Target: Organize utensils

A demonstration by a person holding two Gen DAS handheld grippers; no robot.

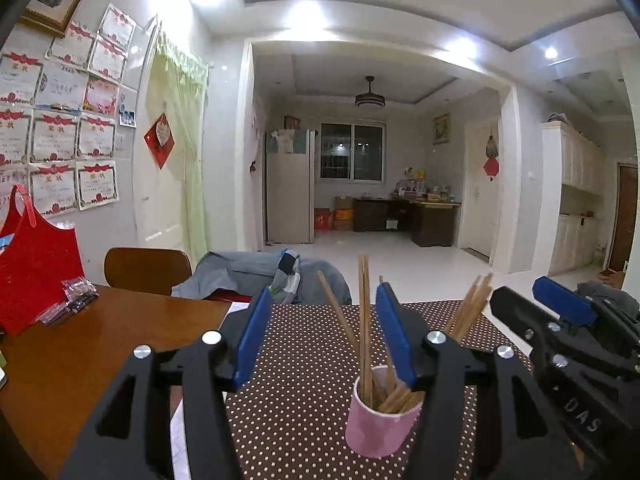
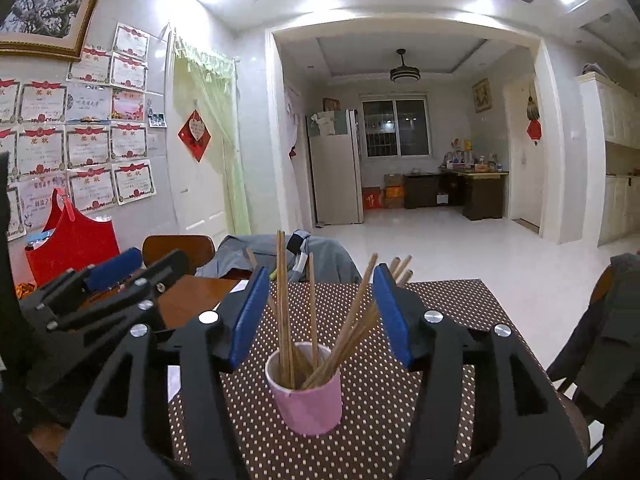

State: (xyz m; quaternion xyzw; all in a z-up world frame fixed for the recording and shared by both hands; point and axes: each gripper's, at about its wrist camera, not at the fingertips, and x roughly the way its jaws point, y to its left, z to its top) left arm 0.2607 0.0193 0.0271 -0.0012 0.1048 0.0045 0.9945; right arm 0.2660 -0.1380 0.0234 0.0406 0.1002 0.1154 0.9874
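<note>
Left gripper, left wrist view: released, blue pads spread, holding nothing. One pink cup at lower centre on the dotted mat, chopsticks standing in it, exact count unclear. Right gripper enters at right edge; its jaw state cannot be told here.

Right wrist view: right gripper released, empty. Cup centred low between the pads; chopsticks fan out. Left gripper at left, partly seen. Only here: the whole framed picture, upper left.
</note>
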